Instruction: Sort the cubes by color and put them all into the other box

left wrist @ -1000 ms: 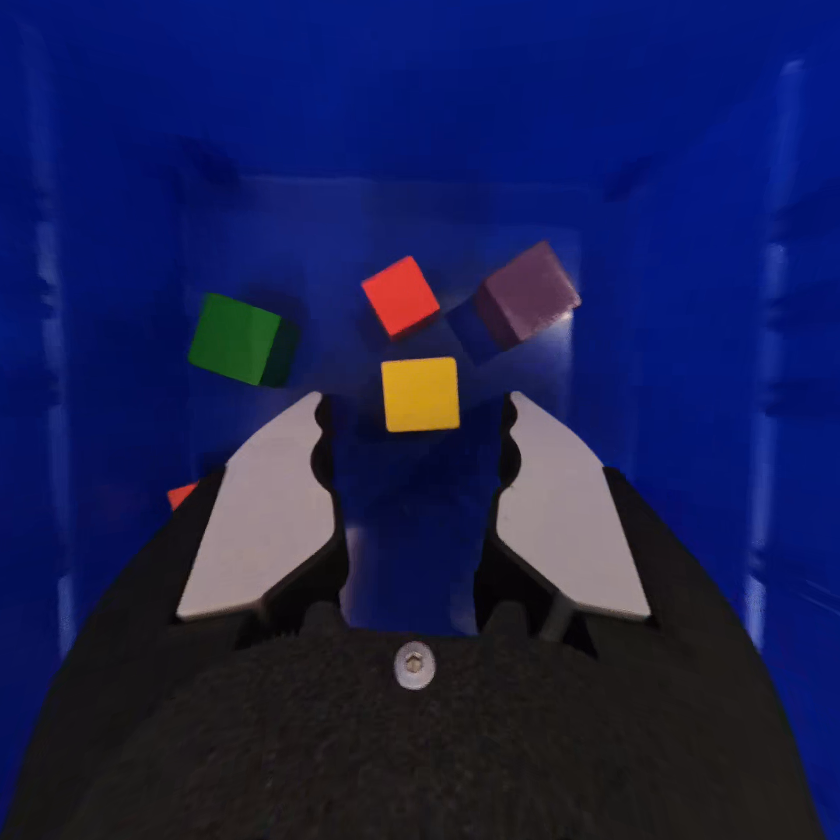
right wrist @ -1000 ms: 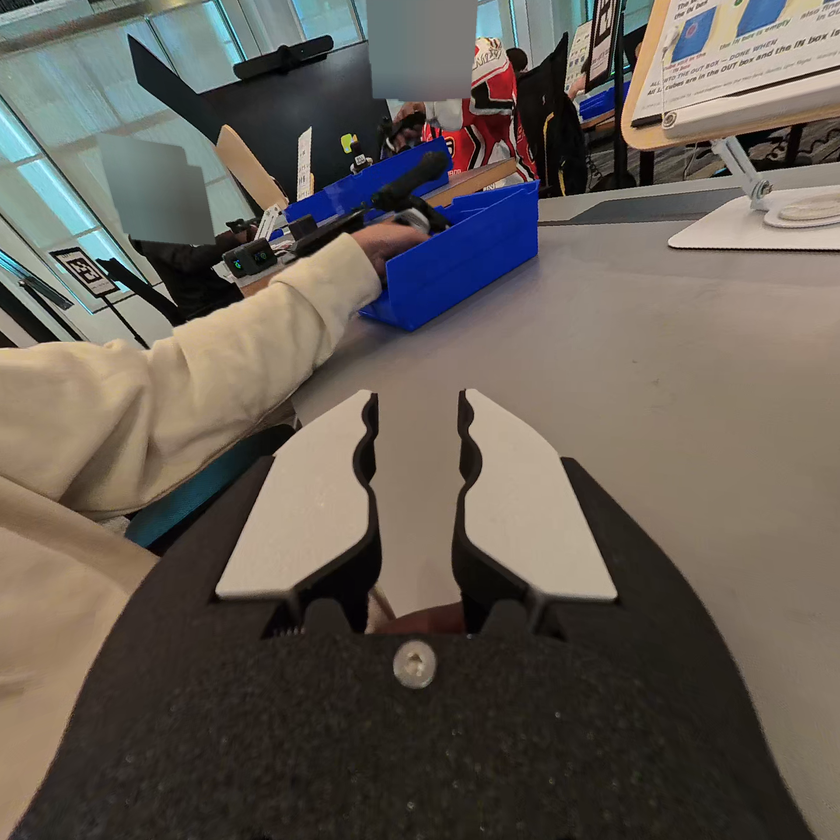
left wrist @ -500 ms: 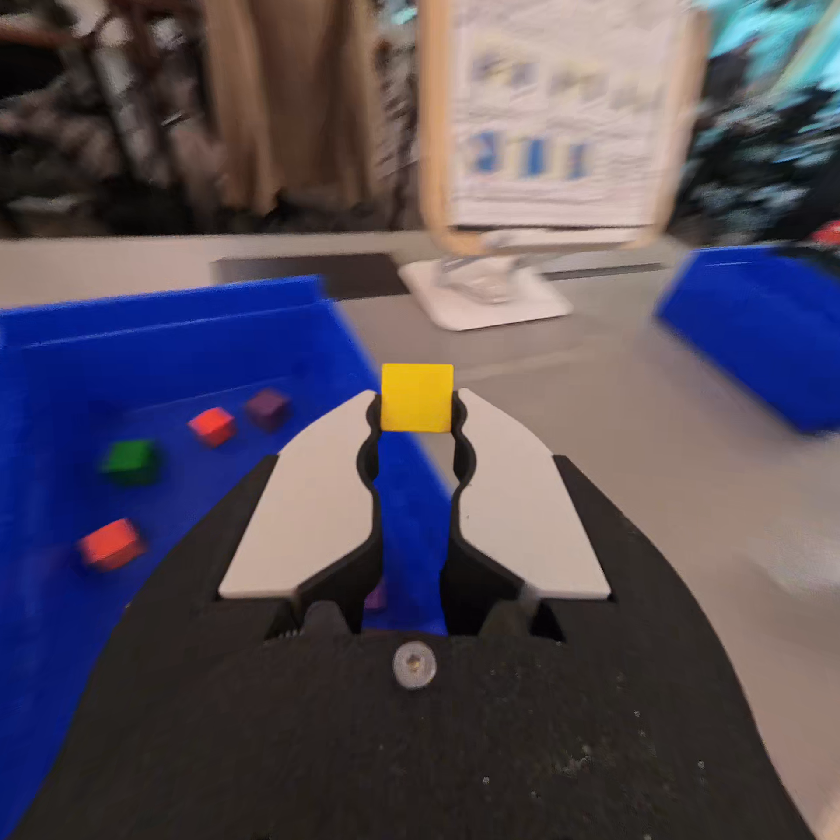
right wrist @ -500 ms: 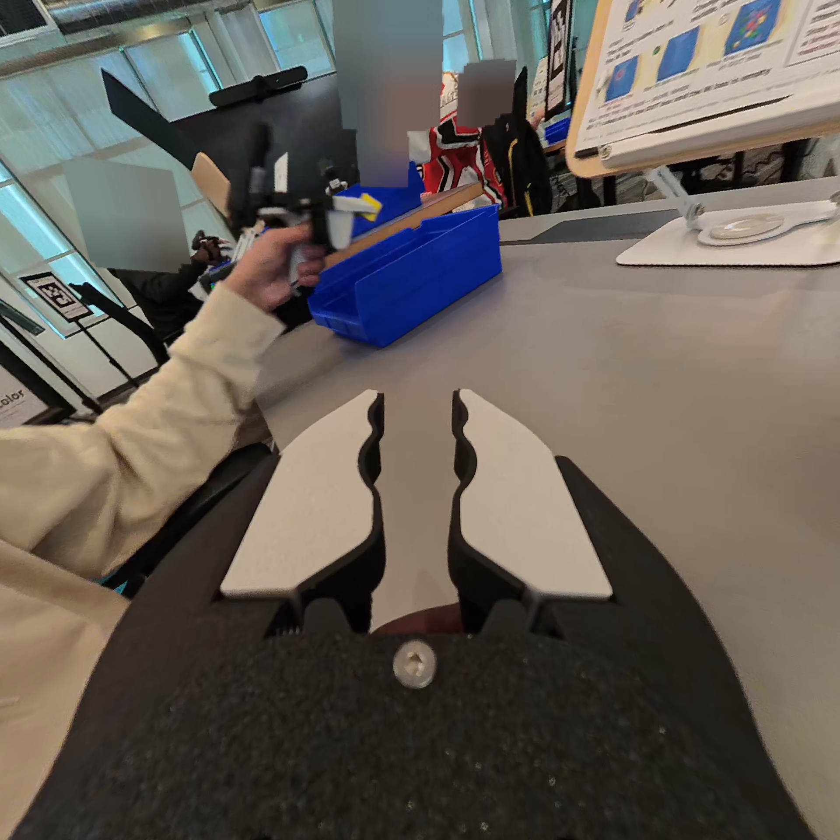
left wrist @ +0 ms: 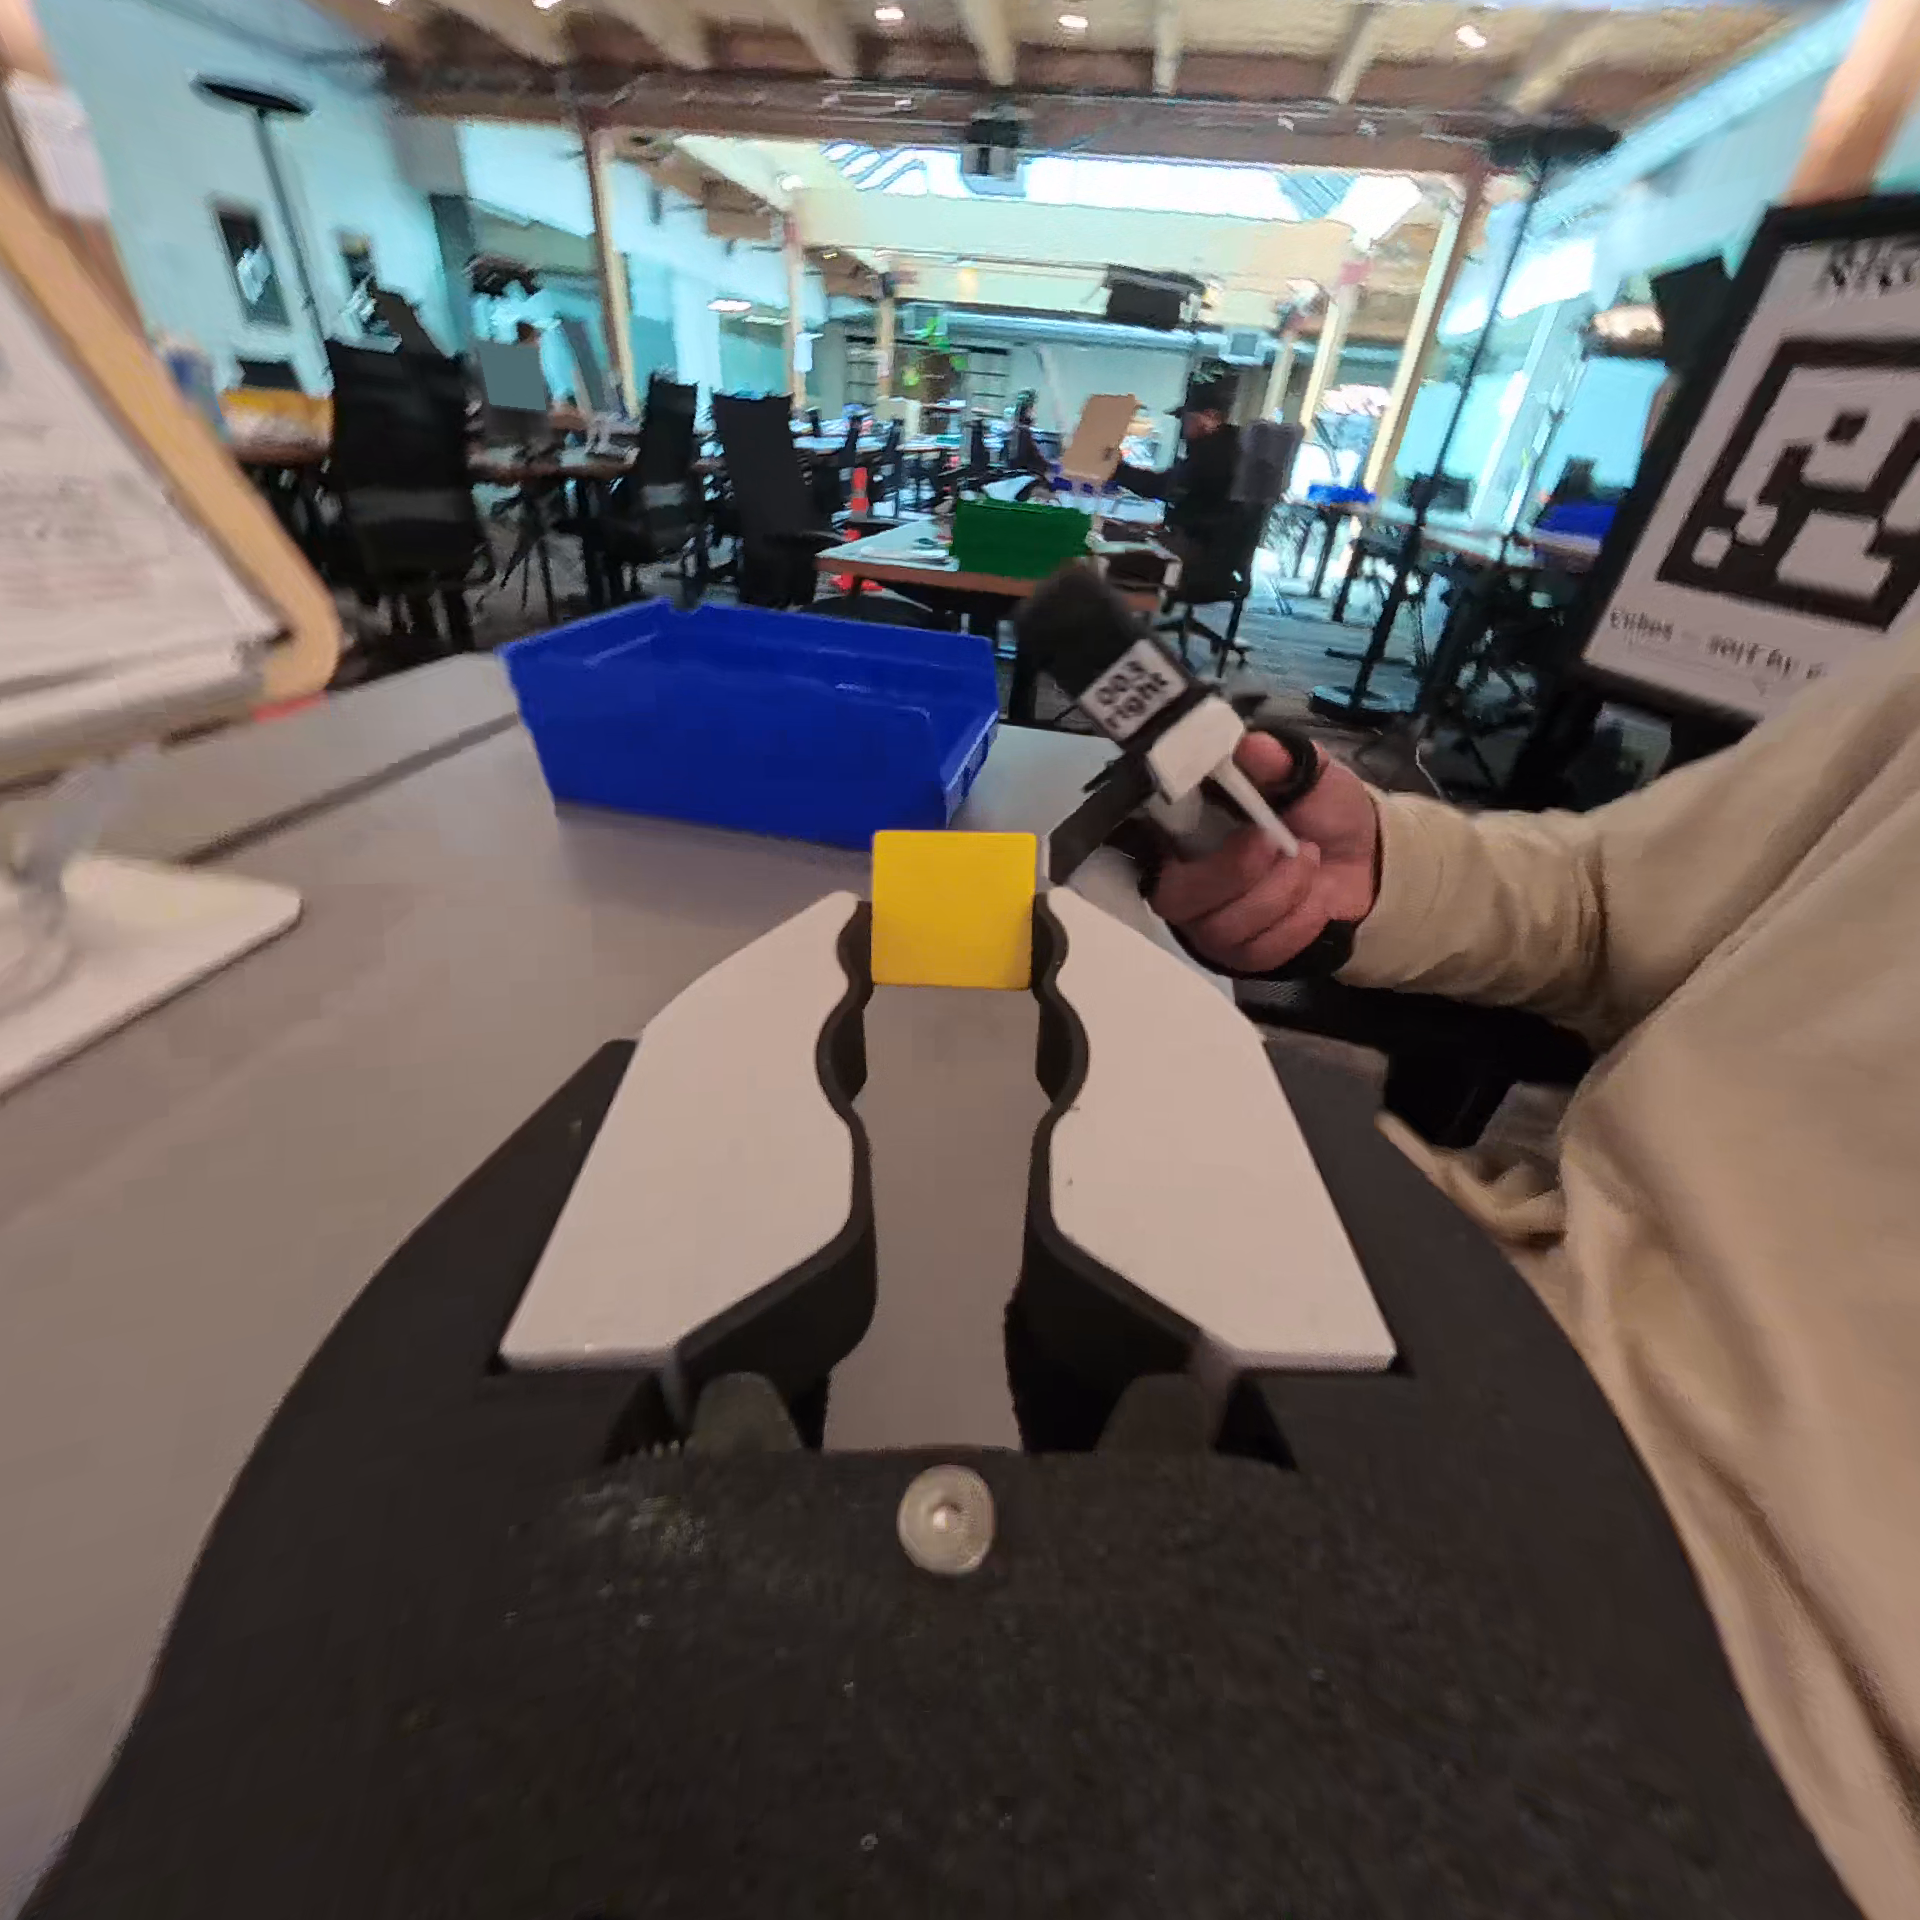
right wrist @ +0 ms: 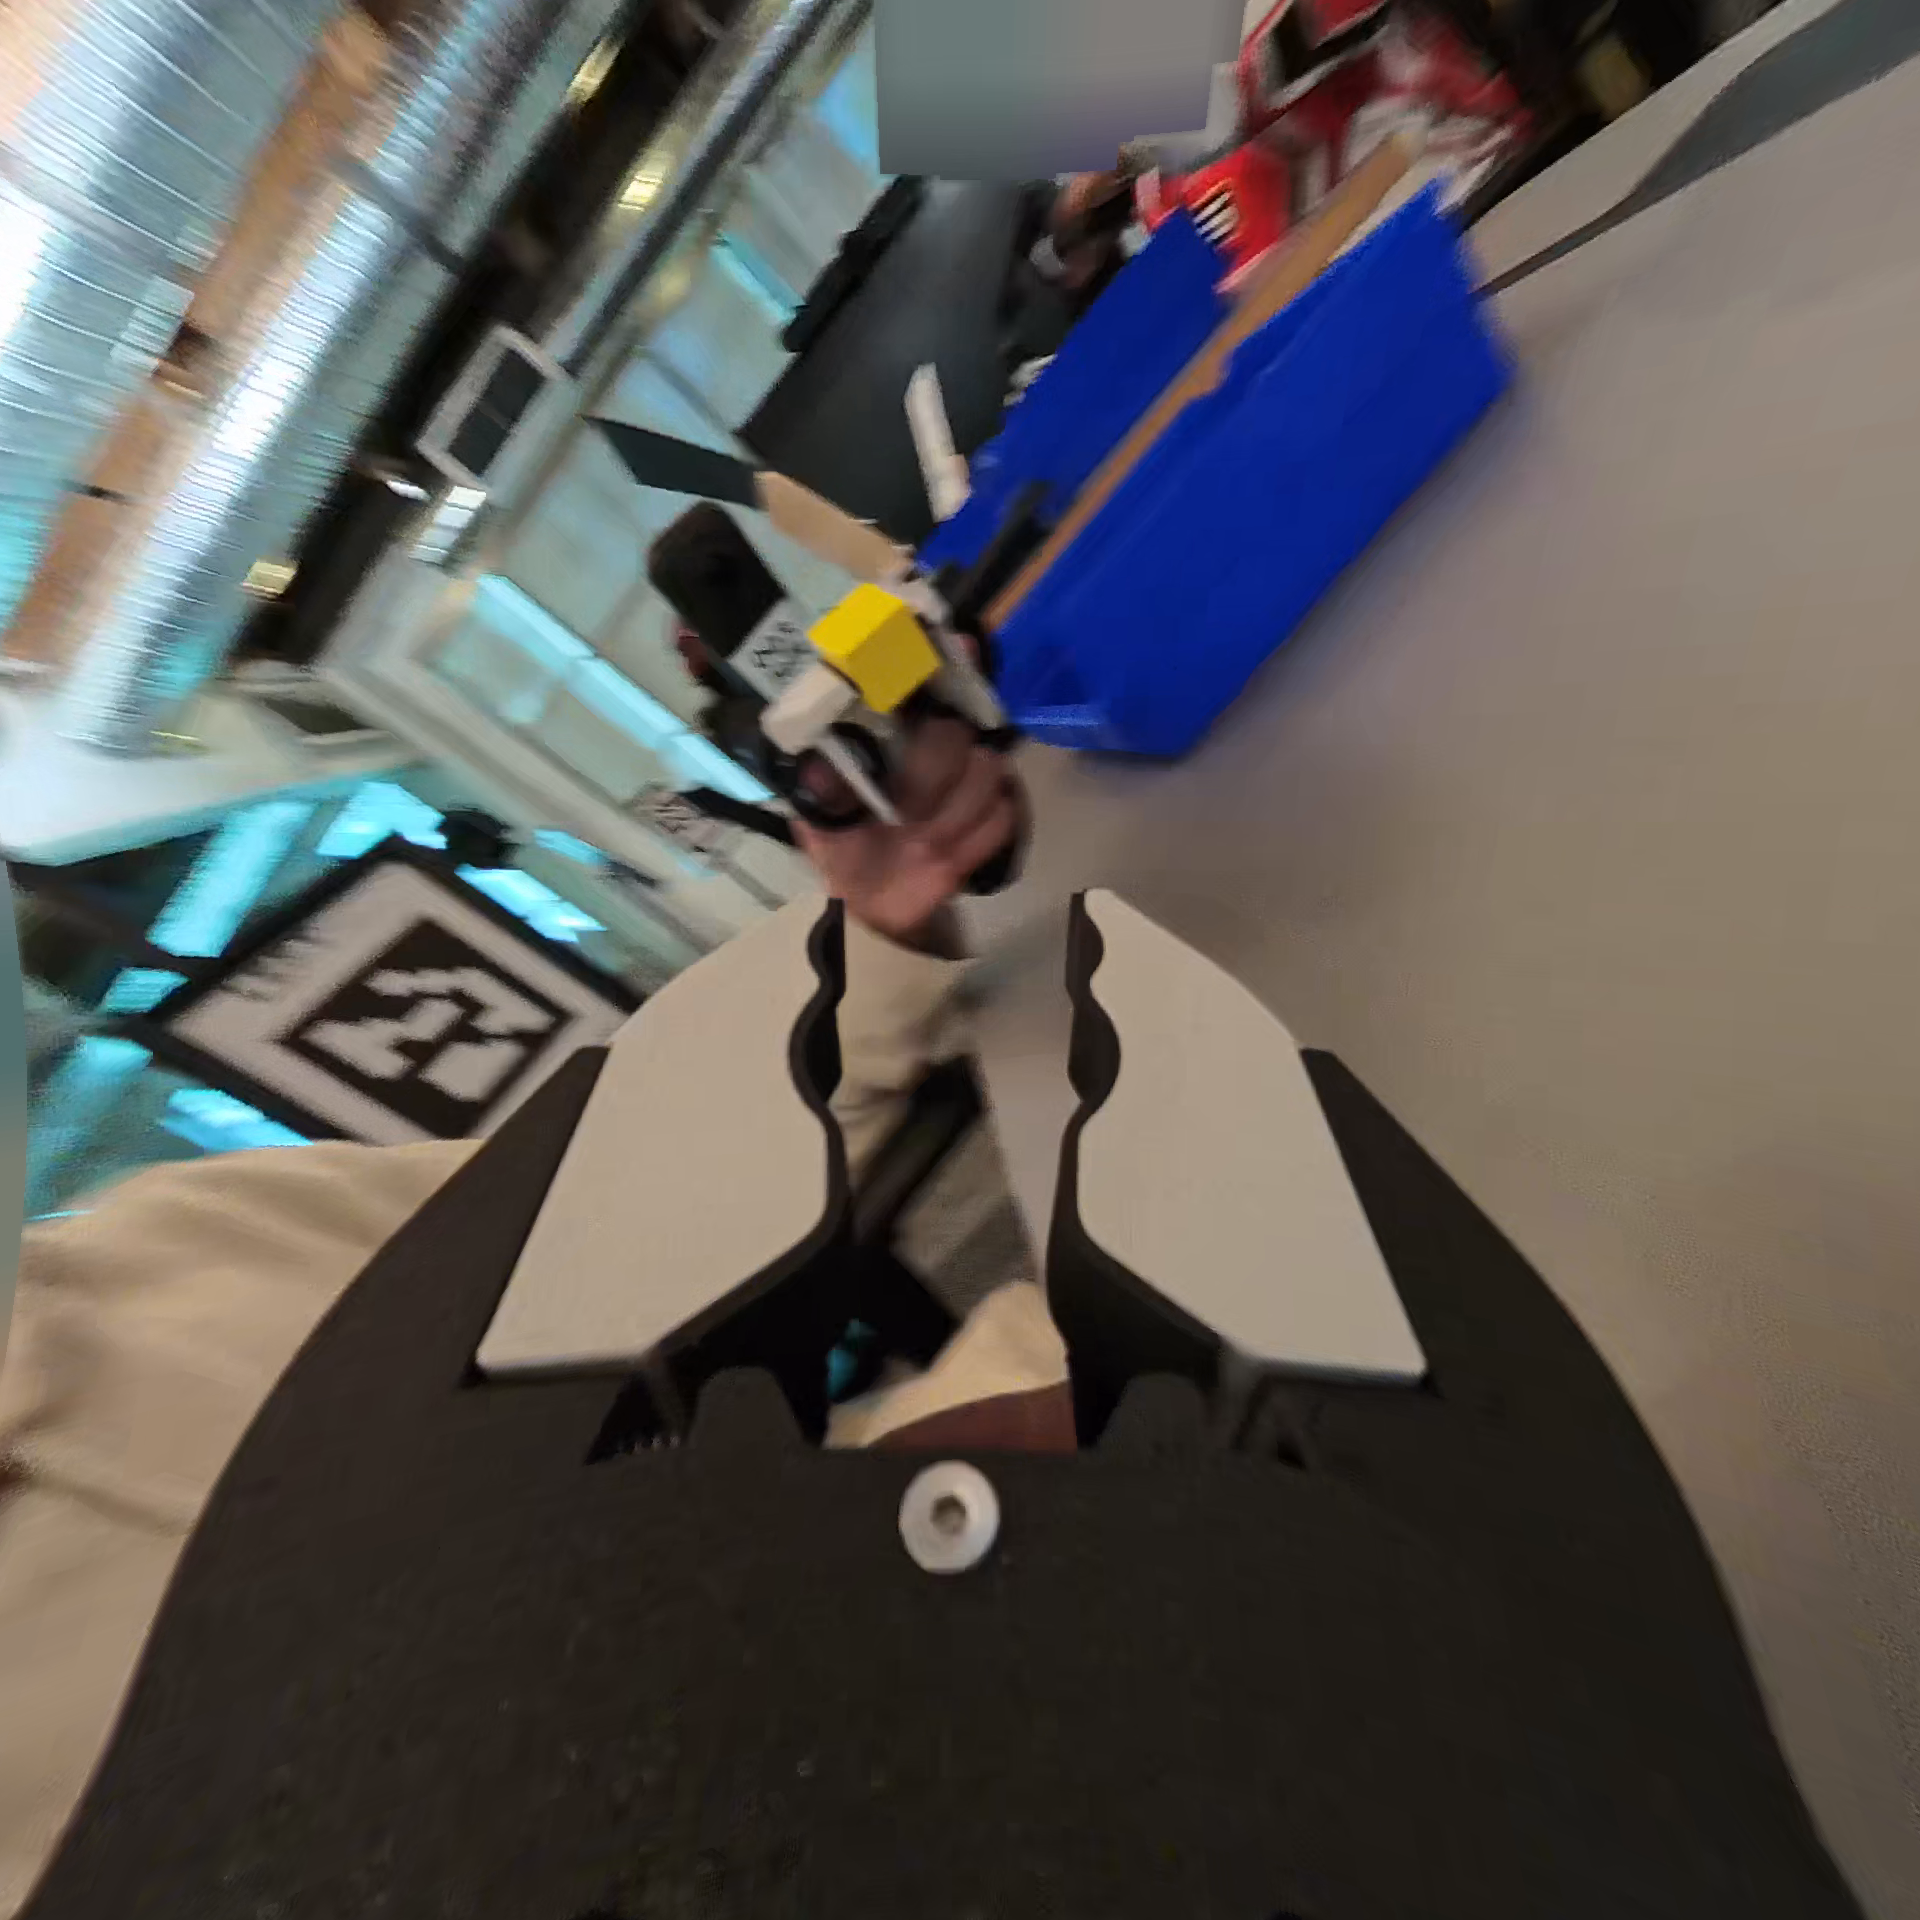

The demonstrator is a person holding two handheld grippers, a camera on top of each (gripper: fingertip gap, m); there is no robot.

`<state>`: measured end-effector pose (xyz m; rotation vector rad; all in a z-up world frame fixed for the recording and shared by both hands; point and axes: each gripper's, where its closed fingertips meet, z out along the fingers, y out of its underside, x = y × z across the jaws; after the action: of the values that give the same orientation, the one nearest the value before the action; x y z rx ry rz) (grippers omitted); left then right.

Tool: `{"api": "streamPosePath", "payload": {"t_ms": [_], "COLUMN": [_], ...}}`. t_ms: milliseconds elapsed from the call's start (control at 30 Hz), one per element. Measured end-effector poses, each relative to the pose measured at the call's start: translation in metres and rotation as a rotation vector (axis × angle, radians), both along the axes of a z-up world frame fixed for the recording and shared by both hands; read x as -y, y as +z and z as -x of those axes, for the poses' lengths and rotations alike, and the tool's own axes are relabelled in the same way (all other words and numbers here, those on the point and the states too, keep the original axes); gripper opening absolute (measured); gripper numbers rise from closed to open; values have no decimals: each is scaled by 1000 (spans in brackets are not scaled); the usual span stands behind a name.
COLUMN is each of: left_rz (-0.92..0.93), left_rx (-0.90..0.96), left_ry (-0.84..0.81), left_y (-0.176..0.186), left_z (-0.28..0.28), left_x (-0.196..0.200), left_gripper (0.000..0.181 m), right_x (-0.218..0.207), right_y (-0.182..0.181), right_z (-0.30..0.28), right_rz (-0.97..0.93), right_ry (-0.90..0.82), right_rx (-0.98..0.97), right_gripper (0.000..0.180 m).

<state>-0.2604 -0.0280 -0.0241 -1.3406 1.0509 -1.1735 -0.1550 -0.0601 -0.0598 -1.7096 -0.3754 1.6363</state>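
My left gripper (left wrist: pixel 953 920) is shut on a yellow cube (left wrist: pixel 953 909), held at the fingertips above the grey table (left wrist: pixel 416 987). A blue box (left wrist: pixel 758 717) stands beyond it on the table; I see no cubes in the part of its inside that shows. My right gripper (right wrist: pixel 956 914) is open and empty, tilted over the table. It also shows in the left wrist view (left wrist: pixel 1164 790), held in a hand to the right of the cube. The right wrist view shows the yellow cube (right wrist: pixel 876 644) in the far left gripper (right wrist: pixel 883 670), in front of another blue box (right wrist: pixel 1247 520); that box's inside is hidden.
A board on a white stand (left wrist: pixel 104 623) is at the table's left. A black-and-white marker sign (left wrist: pixel 1787 499) stands at the right. A cream sleeve (left wrist: pixel 1662 987) fills the right side. Chairs and desks lie beyond the table.
My left gripper closed on the yellow cube, lifted it out of the box of cubes and swung right toward the other box. My right gripper rolled and turned left, and its jaws opened wider.
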Motion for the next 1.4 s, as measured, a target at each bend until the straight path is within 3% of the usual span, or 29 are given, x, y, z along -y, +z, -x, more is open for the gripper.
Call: {"api": "streamPosePath", "payload": {"t_ms": [100, 233, 433, 600, 733, 767, 833, 867, 1000, 1167, 1400], "left_rz": [-209, -272, -298, -347, -285, -242, -123, -50, 125, 132, 47], "left_rx": [-41, -71, -75, -96, -155, -169, -147, -122, -106, -227, -280], "left_ry": [-56, -127, -157, -144, -107, -102, -128, -121, 124, 615, 587], "left_y": [10, 13, 3, -4, -14, -14, -4, 4, 8, -68, -75], "left_z": [-35, -68, -81, -84, -82, -79, -70, -63, -21, 40, 32], "left_x": [0, 2, 9, 12, 14, 17, 32, 36, 21, -12, 8], "left_gripper": [29, 28, 29, 29, 30, 38, 76, 87, 87, 75, 72], "right_x": [-3, -12, -23, -19, -19, -18, -17, -17, -17, -22, -14], "right_y": [31, 49, 49, 42, 34, 34, 35, 36, 26, -10, -37], "right_z": [26, 48, 48, 45, 44, 42, 36, 32, 11, -28, -68], "right_rz": [178, 324, 342, 362, 350, 346, 351, 341, 171, -70, -191], "right_ry": [192, 337, 329, 361, 341, 345, 343, 335, 205, -88, -310], "right_rx": [-202, -337, -410, -447, -404, -408, -426, -420, -242, 119, 324], "right_gripper": [42, 43, 43, 27, 27, 27, 27, 27, 27, 27, 27]}}
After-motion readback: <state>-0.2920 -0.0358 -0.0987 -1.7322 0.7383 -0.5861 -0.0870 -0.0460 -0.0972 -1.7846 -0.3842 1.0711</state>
